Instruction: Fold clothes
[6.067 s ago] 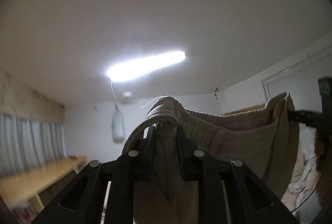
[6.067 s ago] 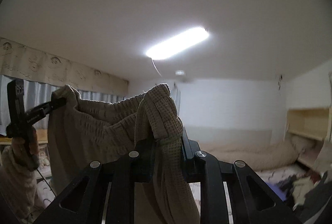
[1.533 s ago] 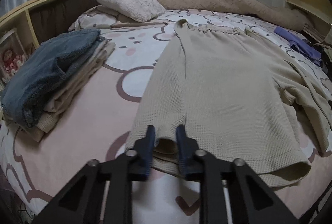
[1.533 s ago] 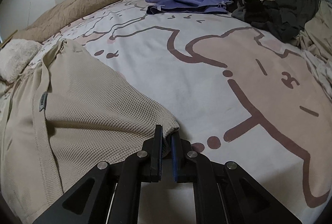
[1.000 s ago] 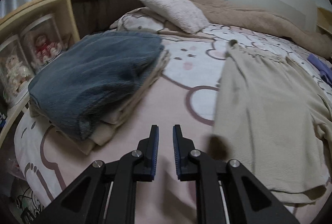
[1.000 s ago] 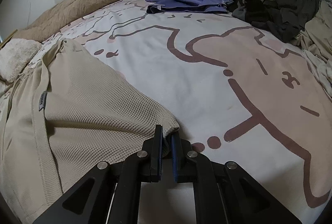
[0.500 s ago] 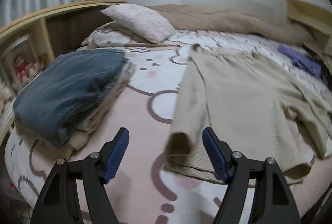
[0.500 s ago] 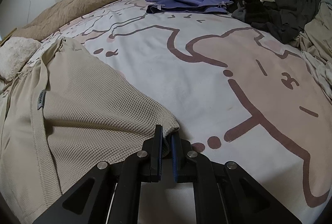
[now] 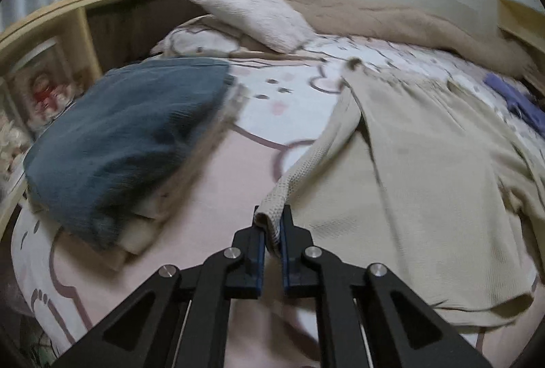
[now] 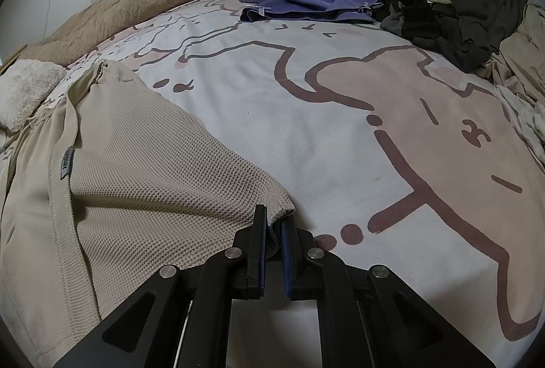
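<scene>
A beige waffle-knit garment [image 9: 425, 170] lies spread on the patterned bed sheet [image 9: 218, 184]. My left gripper [image 9: 271, 221] is shut on its near left hem corner, which is lifted slightly off the sheet. In the right wrist view the same beige garment [image 10: 136, 184] lies to the left, and my right gripper [image 10: 271, 221] is shut on its other hem corner, low on the sheet.
A stack of folded clothes topped by a blue item [image 9: 119, 133] sits at the left, beside a wooden shelf [image 9: 44, 27]. A white pillow [image 9: 252, 14] and a brown blanket [image 9: 408, 24] lie at the back. Purple clothes [image 10: 306, 3] and a dark heap [image 10: 470, 14] lie far right.
My left gripper, open wide half a second ago near the hem corner, has closed on it and raised it a little. The right gripper has stayed clamped on its corner.
</scene>
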`<state>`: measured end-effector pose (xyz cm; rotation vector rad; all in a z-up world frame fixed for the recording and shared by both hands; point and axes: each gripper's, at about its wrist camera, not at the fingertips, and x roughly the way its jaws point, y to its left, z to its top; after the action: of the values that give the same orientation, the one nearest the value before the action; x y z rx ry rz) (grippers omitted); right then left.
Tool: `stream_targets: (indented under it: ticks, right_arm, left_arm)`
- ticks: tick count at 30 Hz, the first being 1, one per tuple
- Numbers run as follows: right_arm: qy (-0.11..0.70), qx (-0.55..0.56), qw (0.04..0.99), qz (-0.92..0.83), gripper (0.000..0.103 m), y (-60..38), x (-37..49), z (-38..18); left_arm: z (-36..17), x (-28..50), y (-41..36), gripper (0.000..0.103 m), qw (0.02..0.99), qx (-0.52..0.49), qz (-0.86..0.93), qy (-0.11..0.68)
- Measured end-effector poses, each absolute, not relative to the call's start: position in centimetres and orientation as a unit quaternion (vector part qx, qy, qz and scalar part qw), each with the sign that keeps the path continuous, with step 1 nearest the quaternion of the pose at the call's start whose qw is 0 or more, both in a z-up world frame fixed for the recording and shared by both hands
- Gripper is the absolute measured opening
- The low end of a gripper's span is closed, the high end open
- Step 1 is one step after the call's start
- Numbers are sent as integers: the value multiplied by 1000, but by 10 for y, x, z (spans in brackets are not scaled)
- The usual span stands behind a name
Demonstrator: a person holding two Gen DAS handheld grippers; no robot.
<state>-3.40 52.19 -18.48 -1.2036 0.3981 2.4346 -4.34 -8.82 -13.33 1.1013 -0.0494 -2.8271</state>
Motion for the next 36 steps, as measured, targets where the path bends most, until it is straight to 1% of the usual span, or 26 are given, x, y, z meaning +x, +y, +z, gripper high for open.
stream_targets:
  ticks: [2, 5, 8, 9, 10, 11, 12, 13, 17, 22, 23, 24, 25, 27, 28, 31, 34, 36]
  right_arm:
    - [143, -430, 197, 870, 7, 522, -34, -185]
    - [145, -429, 196, 870, 7, 522, -35, -185]
    - [148, -428, 195, 870, 7, 523, -34, -185]
    - [149, -427, 194, 870, 7, 523, -34, -186]
    - [150, -427, 194, 870, 7, 524, -34, -186]
    - [150, -427, 194, 871, 7, 524, -34, -186]
    - [151, -426, 194, 871, 7, 524, -34, -186]
    - [152, -426, 193, 871, 7, 524, -34, -186]
    - [167, -419, 186, 873, 7, 528, -31, -187]
    - [212, -407, 165, 873, 8, 539, -24, -185]
    - [221, -405, 164, 872, 11, 540, -20, -181]
    - [229, -403, 165, 870, 21, 542, -15, -178]
    - [237, -401, 167, 869, 29, 543, -10, -174]
    - [247, -391, 174, 869, 82, 542, 4, -165]
    - [247, -381, 182, 872, 88, 540, 13, -159]
    - [254, -367, 177, 877, 88, 527, 39, -142]
    - [263, -377, 120, 880, 88, 499, 49, -133]
    - [246, -384, 73, 887, 88, 466, 51, -127]
  left_arm:
    - [-136, -49, -97, 8, 66, 370, -927, -15]
    - [-159, -65, -103, 8, 80, 411, -908, -13]
    - [-171, -74, -106, 13, 96, 433, -896, -11]
    - [-171, -74, -106, 17, 101, 433, -895, -11]
    - [-170, -74, -106, 29, 109, 434, -894, -15]
    - [-168, -72, -106, 36, 121, 432, -893, -19]
    - [-166, -68, -108, 52, 133, 429, -893, -22]
    - [-163, -62, -109, 56, 137, 426, -894, -19]
    - [-148, -33, -104, 56, 92, 423, -901, 18]
    - [-125, 1, -55, 56, -28, 409, -912, 20]
    - [-121, 5, -45, 56, -48, 408, -911, 20]
    - [-118, 9, -32, 56, -73, 407, -910, 20]
    - [-115, 12, -20, 57, -96, 406, -908, 19]
    - [-113, 15, 5, 61, -138, 404, -904, 15]
    - [-112, 14, 15, 62, -154, 404, -902, 13]
    - [-119, 9, 45, 62, -191, 411, -891, 2]
    - [-128, 5, 70, 62, -213, 418, -883, -9]
    - [-131, 10, 83, 62, -218, 413, -884, -25]
